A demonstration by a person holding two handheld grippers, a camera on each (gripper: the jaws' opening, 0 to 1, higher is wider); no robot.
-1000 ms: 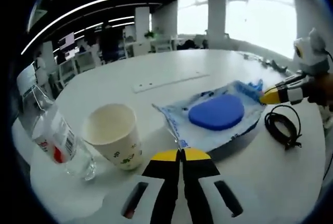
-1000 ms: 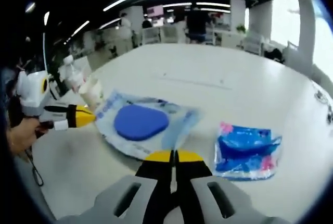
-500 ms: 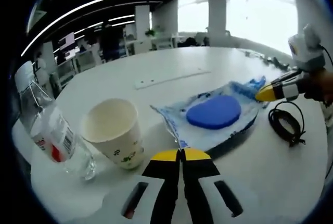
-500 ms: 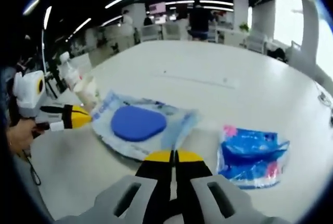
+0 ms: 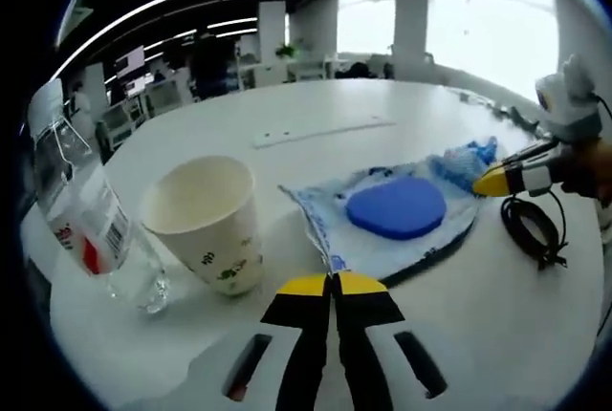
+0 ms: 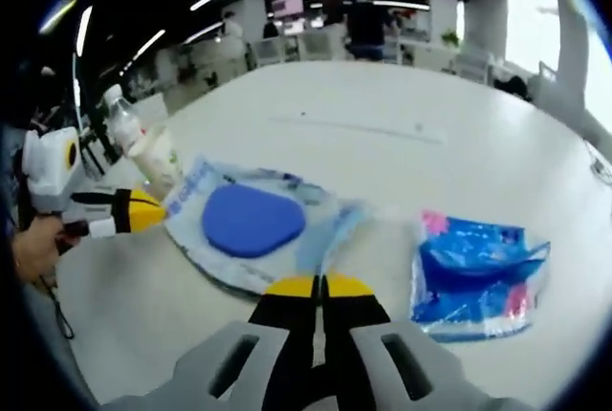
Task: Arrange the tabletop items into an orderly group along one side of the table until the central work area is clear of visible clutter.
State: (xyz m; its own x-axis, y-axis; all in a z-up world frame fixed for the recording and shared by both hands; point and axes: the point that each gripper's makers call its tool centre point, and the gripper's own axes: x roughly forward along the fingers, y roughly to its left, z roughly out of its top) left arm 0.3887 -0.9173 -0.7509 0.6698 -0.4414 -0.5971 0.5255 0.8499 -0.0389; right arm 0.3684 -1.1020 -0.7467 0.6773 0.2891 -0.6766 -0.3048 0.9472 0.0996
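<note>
A clear plastic bag [image 5: 382, 229] holding a blue oval pad [image 5: 397, 208] lies on the white table. My left gripper [image 5: 332, 279] is shut on the bag's near corner. My right gripper [image 6: 318, 282] is shut on the opposite edge of the same bag [image 6: 287, 239], with the blue pad [image 6: 251, 222] just beyond its tips. In the left gripper view the right gripper [image 5: 497, 180] shows at the bag's far end. The right gripper view has the left gripper [image 6: 134, 212] at the bag's left edge, with a hand on it.
A paper cup [image 5: 206, 225] and a clear water bottle [image 5: 81, 229] stand left of the bag. A coiled black cable [image 5: 531, 229] lies on its right. A blue and pink packet [image 6: 478, 272] lies beside the bag. A long cover strip [image 5: 320, 131] crosses the table.
Both views have shifted a little: the cup and bottle look nearer in the left gripper view, and the blue packet sits lower right in the right one. Both grippers still hold the bag.
</note>
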